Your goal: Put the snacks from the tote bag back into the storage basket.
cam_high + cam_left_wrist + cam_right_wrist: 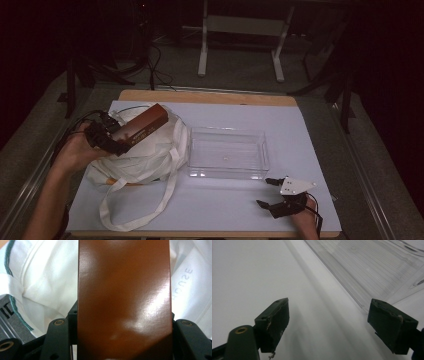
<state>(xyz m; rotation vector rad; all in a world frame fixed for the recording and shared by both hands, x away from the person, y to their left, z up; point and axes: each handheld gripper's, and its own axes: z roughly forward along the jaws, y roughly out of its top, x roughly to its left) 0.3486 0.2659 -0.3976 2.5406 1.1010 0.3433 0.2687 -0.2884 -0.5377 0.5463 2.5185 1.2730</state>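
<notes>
The brown box is gripped by its lower end in the left gripper, whose jaws press against its two long sides. It is held tilted, its far end raised and pointing away from the person, directly above the white cloth bag. In the left gripper view the box rises glossy and reddish-brown between the jaws, with the bag's white fabric showing on either side of it; faint grey lettering sits on the cloth to one side, and a green-edged seam on the other.

The bag lies crumpled on the table, just to the left of the clear plastic tray, its edge touching or very nearly touching the tray's left wall — which of the two cannot be told. Its long handle straps trail toward the person's side of the table.

The person's left hand wraps the left gripper at the bag's left edge, the forearm coming in from below.

The right gripper rests low near the tray's near right corner — its jaws spread wide, holding nothing. In the right gripper view the gripper has only bare table surface between its jaws, and the tray's ribbed clear wall lies just beyond them.
</notes>
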